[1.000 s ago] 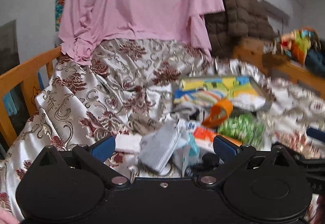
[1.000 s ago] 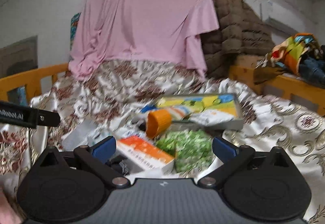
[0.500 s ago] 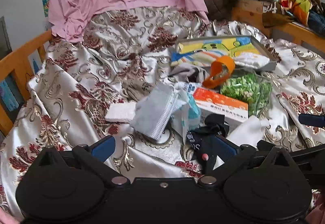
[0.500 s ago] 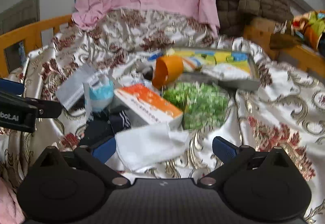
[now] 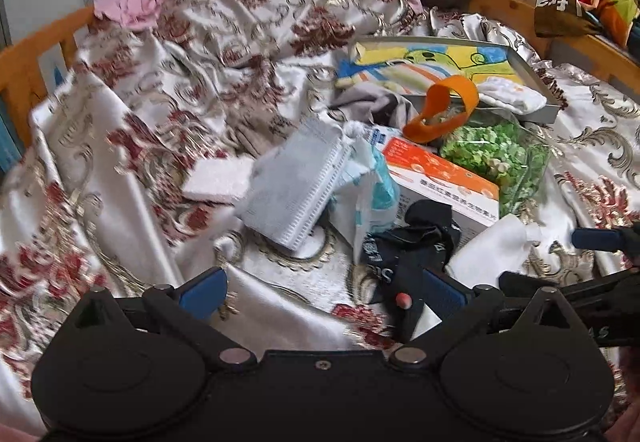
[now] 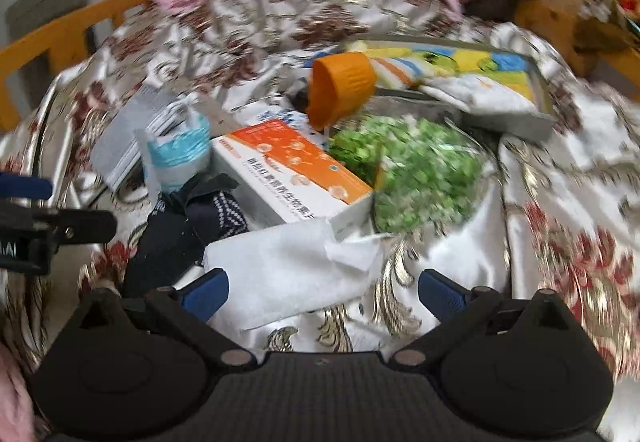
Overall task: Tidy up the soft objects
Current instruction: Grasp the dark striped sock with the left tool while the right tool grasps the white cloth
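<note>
Cataloguing a heap of mixed items on the satin bedspread (image 5: 132,177), bed rail to the left.

- Left gripper (image 5: 320,288): fingers wide apart, empty, low over the near edge of the spread.
- Right gripper (image 6: 322,288): fingers wide apart, empty; white towel (image 6: 288,270) lies directly ahead, its near edge between the fingertips.
- Dark sock (image 6: 180,234): crumpled, touching the towel's left side and the orange-and-white box (image 6: 296,177).
- Grey cloth pad (image 5: 292,185): tilted against a blue-and-white packet (image 5: 368,193), left of the box.
- White foam block (image 5: 220,181): flat, just beside the pad, toward the rail.
- Green bag (image 6: 416,173): right of the box, touching it.
- Orange cap (image 6: 344,89): on its side, at the near rim of the grey tray (image 6: 516,121).
- Tray: far side of the heap, already holding a striped cloth (image 6: 448,67) and a white sock (image 6: 480,95).

Step in hand, by judgement: picking up the towel for the tray. Advice: lower the right fingers onto a folded thickness, not the loose corner flap, and close fully so the cloth bunches. Lift clear of the box corner resting on it, or the box will drag. Keep the left gripper off the sock until the towel is away.
</note>
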Available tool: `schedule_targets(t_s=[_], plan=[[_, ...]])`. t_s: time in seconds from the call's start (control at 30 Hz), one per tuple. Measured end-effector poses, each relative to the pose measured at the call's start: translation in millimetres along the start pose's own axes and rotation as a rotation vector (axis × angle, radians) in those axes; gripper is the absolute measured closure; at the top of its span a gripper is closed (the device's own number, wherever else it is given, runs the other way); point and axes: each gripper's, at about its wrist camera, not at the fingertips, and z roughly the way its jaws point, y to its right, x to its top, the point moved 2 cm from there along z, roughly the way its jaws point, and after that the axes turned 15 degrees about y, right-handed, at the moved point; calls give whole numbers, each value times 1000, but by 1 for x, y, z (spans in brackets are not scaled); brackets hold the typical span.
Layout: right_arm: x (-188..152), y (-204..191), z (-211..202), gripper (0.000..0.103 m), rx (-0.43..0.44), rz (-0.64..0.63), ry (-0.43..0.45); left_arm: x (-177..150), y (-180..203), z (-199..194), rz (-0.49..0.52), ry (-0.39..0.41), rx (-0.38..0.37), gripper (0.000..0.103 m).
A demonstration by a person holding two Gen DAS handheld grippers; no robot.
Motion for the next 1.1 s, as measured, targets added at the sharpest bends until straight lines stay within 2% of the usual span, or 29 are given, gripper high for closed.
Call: schedule_targets(t_s=[0.23, 0.43, 0.73, 0.93, 1.1], plan=[[-3, -2, 15, 0, 80, 14, -45, -5, -2, 15, -126, -43, -54, 1], [-6, -6, 20, 0, 73, -12, -33, -9, 0, 24, -232, -23, -85, 1], [-8, -9, 28, 0, 98, -11, -51, -12, 18, 40, -275, -24, -212, 1], [-10, -14, 33, 0, 95, -23, -45, -15, 15, 52, -339, -43, -198, 8], [-11, -14, 33, 3, 92, -19, -31, -16, 19, 53, -328, -57, -225, 15]])
